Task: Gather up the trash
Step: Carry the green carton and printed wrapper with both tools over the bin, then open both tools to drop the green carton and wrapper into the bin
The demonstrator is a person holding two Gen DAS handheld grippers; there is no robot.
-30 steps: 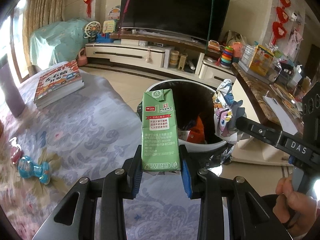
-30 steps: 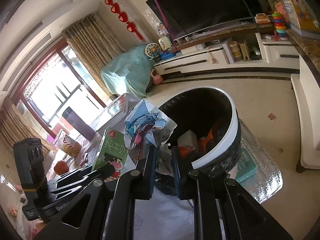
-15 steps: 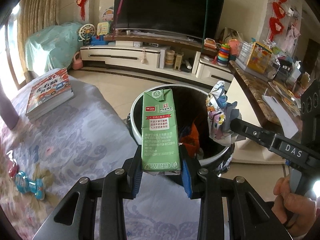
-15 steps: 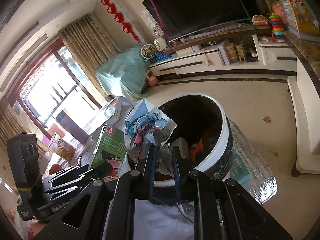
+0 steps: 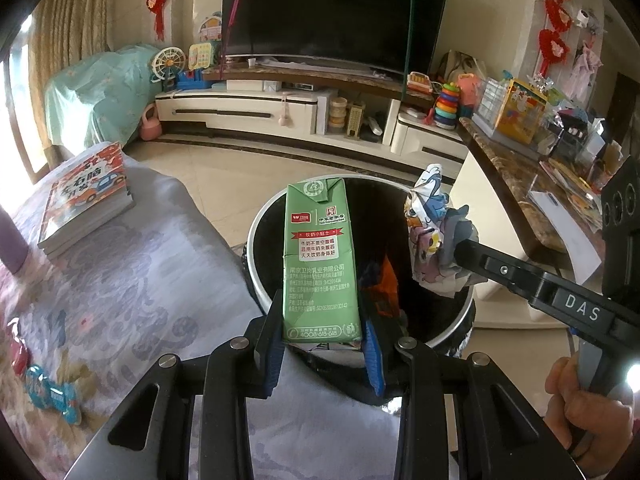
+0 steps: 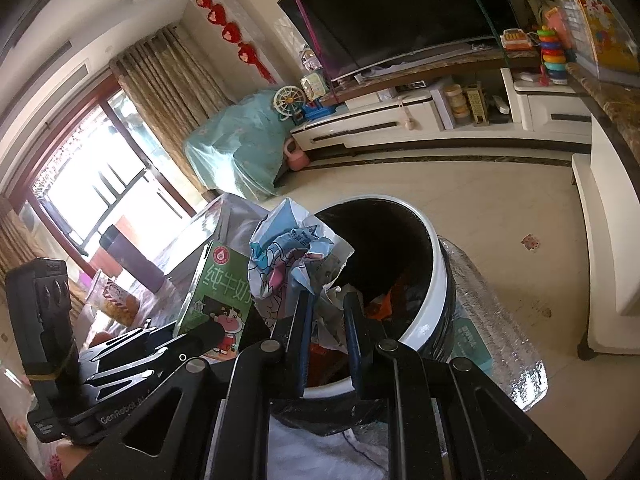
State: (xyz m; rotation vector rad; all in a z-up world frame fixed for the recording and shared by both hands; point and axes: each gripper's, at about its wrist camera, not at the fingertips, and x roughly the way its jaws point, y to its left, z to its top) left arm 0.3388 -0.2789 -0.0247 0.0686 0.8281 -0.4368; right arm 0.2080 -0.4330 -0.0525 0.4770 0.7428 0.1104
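My left gripper (image 5: 322,322) is shut on an upright green milk carton (image 5: 318,256) and holds it over the near rim of the black trash bin (image 5: 256,276) with a white rim. My right gripper (image 6: 328,300) is shut on a crumpled cartoon-print wrapper (image 6: 288,260) and holds it above the bin (image 6: 434,280), beside the carton (image 6: 218,296). The wrapper (image 5: 434,240) and right gripper (image 5: 464,254) also show in the left wrist view, over the bin's right side. Orange and other trash (image 5: 386,284) lies inside the bin.
A stack of books (image 5: 86,196) lies on the patterned table cloth (image 5: 140,300) at left, with small toys (image 5: 48,392) near the front left edge. A marble counter (image 5: 520,184) with clutter stands right. The TV cabinet (image 5: 280,108) is far behind.
Both grippers have moved forward with their loads, closer over the bin. The bin looms larger and more centred in both views.
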